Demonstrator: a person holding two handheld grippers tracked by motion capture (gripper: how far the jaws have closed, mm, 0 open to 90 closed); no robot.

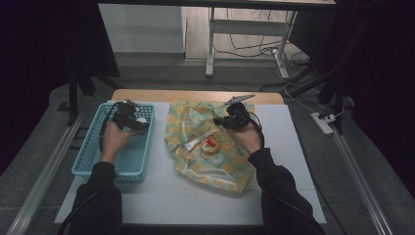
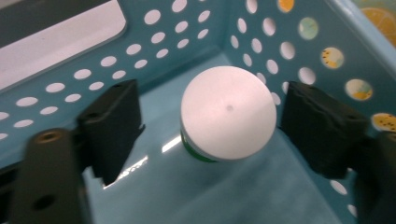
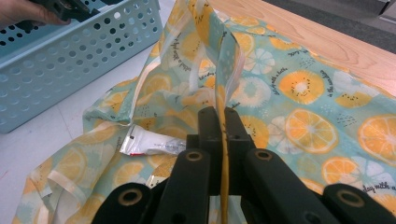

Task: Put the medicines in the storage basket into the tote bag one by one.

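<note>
The worktop (image 1: 161, 196) carries a blue perforated basket (image 1: 93, 152) on the person's left and, beside it, a fruit-printed bag (image 1: 215, 171) spread flat. The bag lies open, with a white tube (image 1: 198, 142) and a small round yellow-and-red item (image 1: 211, 146) resting in its mouth; what that item is cannot be made out.

The work in hand looks like moving things between bag and basket. The right gripper (image 3: 219, 116) has its fingers pressed together on a raised fold of the bag's rim, holding the mouth up and open. The left gripper (image 2: 210, 116) is down inside the basket's far corner, its fingers spread either side of a white-capped jar (image 2: 227, 112) that stands on the basket floor. One finger (image 2: 317, 126) sits just beside the cap, perhaps touching it; the other (image 2: 114, 121) stands apart, so the jar is not pinched.

Whether the jar is being set down or picked up cannot be told. Either way, the next move calls for a straight vertical path that avoids tipping the jar or catching the basket wall, while the right gripper holds the bag steady.
</note>
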